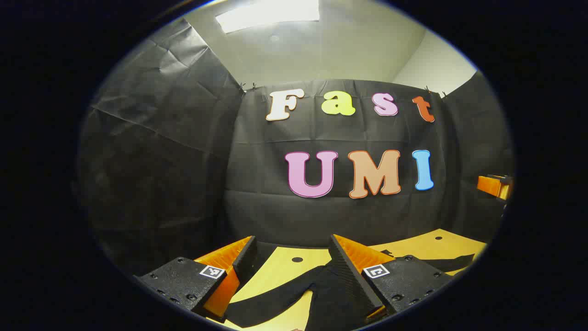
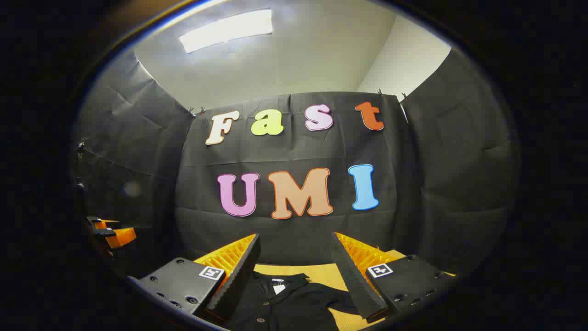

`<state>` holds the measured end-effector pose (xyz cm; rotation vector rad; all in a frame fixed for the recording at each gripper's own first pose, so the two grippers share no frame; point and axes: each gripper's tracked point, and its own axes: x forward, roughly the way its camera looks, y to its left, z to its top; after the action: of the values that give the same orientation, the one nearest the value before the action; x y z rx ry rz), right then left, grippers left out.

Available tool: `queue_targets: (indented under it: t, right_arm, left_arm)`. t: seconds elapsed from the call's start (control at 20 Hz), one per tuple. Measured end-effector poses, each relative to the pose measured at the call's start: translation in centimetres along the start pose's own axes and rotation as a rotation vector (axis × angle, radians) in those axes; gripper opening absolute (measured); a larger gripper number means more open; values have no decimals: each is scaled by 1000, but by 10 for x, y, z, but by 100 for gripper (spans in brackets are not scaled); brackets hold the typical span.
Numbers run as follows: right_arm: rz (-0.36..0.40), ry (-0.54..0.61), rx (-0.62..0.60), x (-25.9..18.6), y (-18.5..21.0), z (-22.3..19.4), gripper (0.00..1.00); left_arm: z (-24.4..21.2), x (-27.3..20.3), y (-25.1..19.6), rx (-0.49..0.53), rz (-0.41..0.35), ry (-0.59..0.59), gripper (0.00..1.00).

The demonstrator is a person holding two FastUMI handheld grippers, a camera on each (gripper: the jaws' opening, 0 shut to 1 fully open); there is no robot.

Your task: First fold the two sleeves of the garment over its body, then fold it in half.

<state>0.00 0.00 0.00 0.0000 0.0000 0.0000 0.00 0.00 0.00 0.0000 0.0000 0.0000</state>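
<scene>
Both claws – left claw [image 1: 290, 257], right claw [image 2: 294, 257] – gaping, empty, black garment [image 2: 294, 305] flat on yellow table [image 1: 427, 246]

A yellow worktop [image 1: 427, 246] runs along the foot of the booth, with two small dark round holes in it, one near the middle [image 1: 297, 259] and one toward the far right corner [image 1: 438, 238]. In the right gripper view a strip of the same worktop [image 2: 321, 272] shows along its far edge. Black cloth [image 1: 165, 161] hangs as the booth's wall behind the worktop and down both sides, creased and wrinkled, and small clips [image 1: 248, 87] pin its top edge. Above the cloth the ceiling is pale, and a long bright ceiling light [image 1: 268, 14] glows there. A white room wall [image 2: 404, 69] stands behind the upper right of the cloth.
</scene>
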Motion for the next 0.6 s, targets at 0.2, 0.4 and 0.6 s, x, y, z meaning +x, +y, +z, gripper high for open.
queue_targets:
  t: [0.2, 0.4, 0.6]
  right_arm:
    - [-1, -9, -6, 3, -2, 6, 96]
    - [-5, -11, -16, 5, -3, 9, 94]
    - [-9, -8, -21, 3, -2, 10, 96]
  left_arm:
    - [3, 2, -2, -5, -5, -6, 93]
    - [3, 4, -3, -10, -7, -8, 93]
    - [1, 3, -1, -16, -7, -7, 93]
